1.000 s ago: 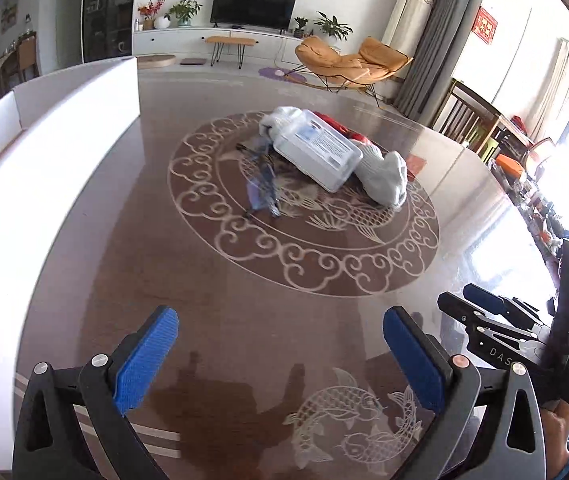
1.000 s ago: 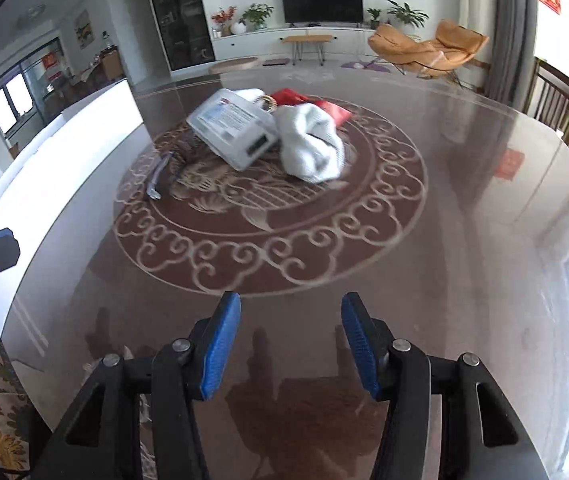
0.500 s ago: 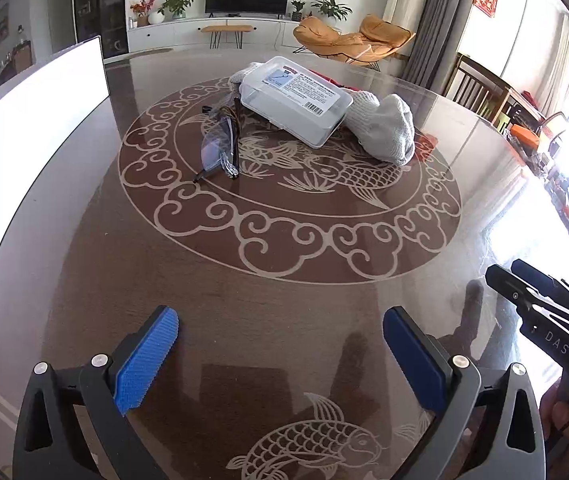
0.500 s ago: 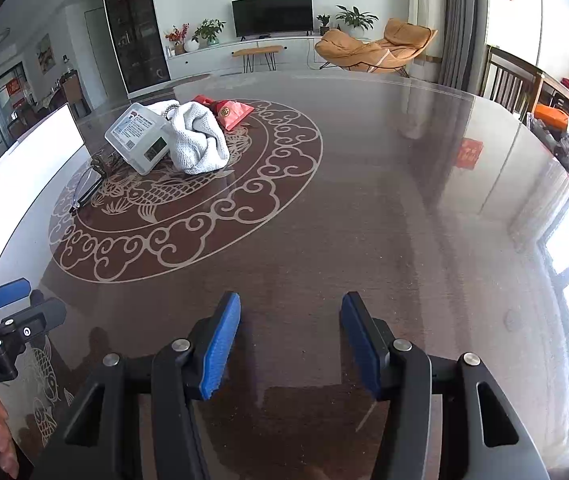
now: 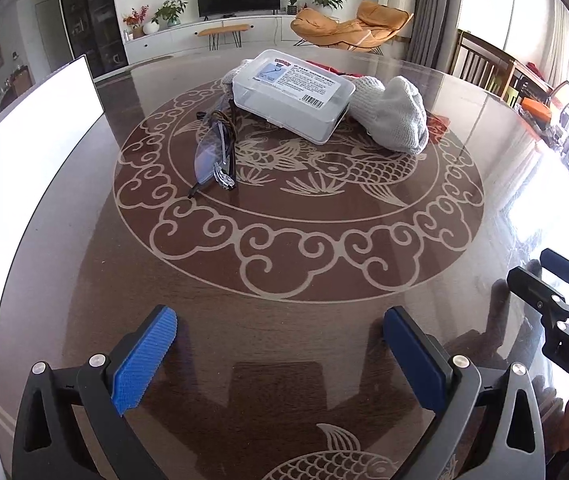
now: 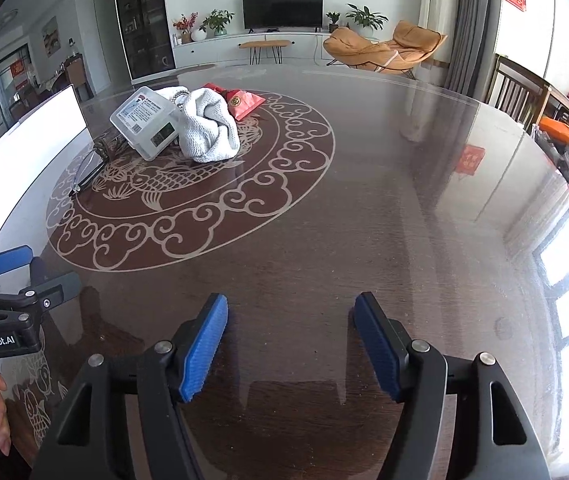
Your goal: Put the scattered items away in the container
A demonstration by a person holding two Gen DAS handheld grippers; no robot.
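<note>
A clear plastic box (image 5: 292, 94) with a printed label leans on a white knitted cloth (image 5: 396, 120) at the centre of the patterned table. Folded glasses (image 5: 214, 152) lie just left of the box. A red pouch (image 6: 240, 100) shows behind the cloth. The white container (image 5: 32, 140) stands along the table's left side. My left gripper (image 5: 278, 320) is open over bare table, well short of the pile. My right gripper (image 6: 292, 304) is off to the right of the pile with its jaws opening and nothing between them.
The round table (image 6: 384, 200) has a glossy dark top with a carved fish pattern. A wooden chair (image 5: 480, 64) stands at its far right edge. An orange lounge chair (image 6: 388, 48) and a TV unit stand on the floor beyond.
The left gripper has come lower and nearer the pile, which now looms larger. The right view has swung so the pile sits to its left. The right jaws have widened.
</note>
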